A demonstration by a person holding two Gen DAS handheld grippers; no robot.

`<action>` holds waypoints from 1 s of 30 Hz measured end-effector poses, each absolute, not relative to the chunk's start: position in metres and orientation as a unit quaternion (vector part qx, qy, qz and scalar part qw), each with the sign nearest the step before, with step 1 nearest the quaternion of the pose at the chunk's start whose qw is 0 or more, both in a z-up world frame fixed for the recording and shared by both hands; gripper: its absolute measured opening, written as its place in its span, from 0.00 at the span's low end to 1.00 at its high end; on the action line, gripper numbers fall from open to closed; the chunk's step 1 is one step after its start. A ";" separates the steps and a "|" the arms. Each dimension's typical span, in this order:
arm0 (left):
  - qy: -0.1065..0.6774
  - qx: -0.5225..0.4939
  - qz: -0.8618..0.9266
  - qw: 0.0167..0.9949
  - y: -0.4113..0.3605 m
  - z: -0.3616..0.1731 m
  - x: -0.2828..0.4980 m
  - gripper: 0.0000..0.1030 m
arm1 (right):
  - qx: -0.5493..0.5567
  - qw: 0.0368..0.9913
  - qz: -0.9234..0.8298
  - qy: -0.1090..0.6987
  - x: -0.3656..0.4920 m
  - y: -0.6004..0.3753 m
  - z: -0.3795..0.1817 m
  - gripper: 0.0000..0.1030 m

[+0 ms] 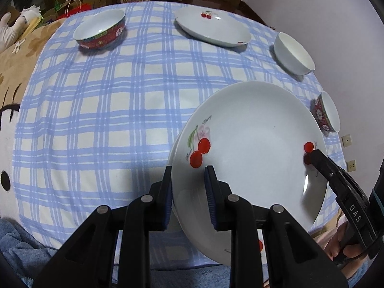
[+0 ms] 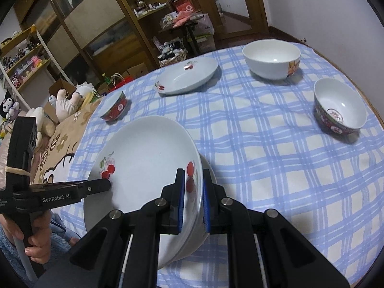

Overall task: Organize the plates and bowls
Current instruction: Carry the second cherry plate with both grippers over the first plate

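While both hand-held grippers, left hand-held gripper (image 1: 188, 192) and right hand-held gripper (image 2: 194, 200), are clamping opposite rims of the top cherry plate (image 1: 252, 144), we are judging it as seating on a second plate underneath. One cherry plate (image 1: 212, 26) and four bowls are remaining loose: two red-patterned bowls (image 1: 100, 30) (image 2: 339, 108), two white bowls (image 1: 294, 52).

Blue-and-white checked cloth (image 2: 276, 158) spread over the worktop. Beige cartoon-cat blanket (image 1: 14, 76) beside it. Plush toys (image 2: 69, 100) heaped past that edge. Wooden shelving (image 2: 96, 24) along the far wall, wicker basket (image 2: 172, 57) below. Wall sockets (image 1: 348, 152) low on the wall.
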State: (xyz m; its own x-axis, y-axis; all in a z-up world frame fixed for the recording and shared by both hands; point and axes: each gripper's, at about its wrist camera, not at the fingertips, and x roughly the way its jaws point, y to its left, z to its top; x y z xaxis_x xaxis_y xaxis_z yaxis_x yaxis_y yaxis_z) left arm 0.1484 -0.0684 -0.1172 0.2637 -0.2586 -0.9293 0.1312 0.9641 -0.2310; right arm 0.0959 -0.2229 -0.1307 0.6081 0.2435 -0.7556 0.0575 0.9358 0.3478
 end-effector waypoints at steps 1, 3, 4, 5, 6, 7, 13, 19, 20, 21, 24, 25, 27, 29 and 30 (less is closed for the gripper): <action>0.596 -0.053 -0.122 0.792 -0.068 -0.119 0.148 0.24 | 0.170 0.879 0.053 0.443 0.097 -0.222 -0.134 0.15; 0.599 -0.049 -0.119 0.790 -0.068 -0.124 0.150 0.24 | 0.169 0.876 0.053 0.448 0.099 -0.221 -0.140 0.15; 0.600 -0.048 -0.118 0.790 -0.068 -0.126 0.151 0.24 | 0.169 0.875 0.053 0.450 0.100 -0.221 -0.143 0.16; 0.601 -0.047 -0.117 0.789 -0.068 -0.127 0.152 0.24 | 0.169 0.874 0.053 0.452 0.100 -0.221 -0.145 0.16; 0.602 -0.047 -0.117 0.789 -0.068 -0.129 0.153 0.24 | 0.170 0.874 0.053 0.452 0.101 -0.222 -0.147 0.16; 0.602 -0.046 -0.118 0.789 -0.069 -0.130 0.155 0.24 | 0.170 0.874 0.051 0.453 0.102 -0.222 -0.149 0.16; 0.606 -0.043 -0.118 0.785 -0.072 -0.139 0.160 0.24 | 0.177 0.873 0.049 0.452 0.107 -0.226 -0.157 0.15; 0.598 -0.035 -0.114 0.792 -0.073 -0.141 0.164 0.24 | 0.174 0.872 0.048 0.456 0.108 -0.223 -0.166 0.15; 0.598 -0.033 -0.112 0.793 -0.072 -0.142 0.165 0.24 | 0.175 0.871 0.051 0.456 0.109 -0.223 -0.167 0.15; 0.599 -0.031 -0.110 0.793 -0.072 -0.144 0.166 0.24 | 0.175 0.871 0.052 0.456 0.109 -0.222 -0.168 0.15; 0.609 -0.040 -0.112 0.784 -0.071 -0.151 0.167 0.24 | 0.168 0.872 0.048 0.456 0.109 -0.219 -0.169 0.15; 0.610 -0.039 -0.113 0.784 -0.071 -0.152 0.168 0.24 | 0.169 0.872 0.047 0.456 0.110 -0.220 -0.170 0.15; 0.608 -0.032 -0.113 0.786 -0.073 -0.152 0.167 0.24 | 0.178 0.870 0.049 0.457 0.111 -0.223 -0.172 0.15; 0.605 -0.027 -0.114 0.788 -0.075 -0.152 0.167 0.24 | 0.181 0.871 0.049 0.454 0.111 -0.224 -0.172 0.15; 0.605 -0.026 -0.114 0.788 -0.075 -0.153 0.168 0.24 | 0.179 0.872 0.048 0.454 0.112 -0.224 -0.172 0.15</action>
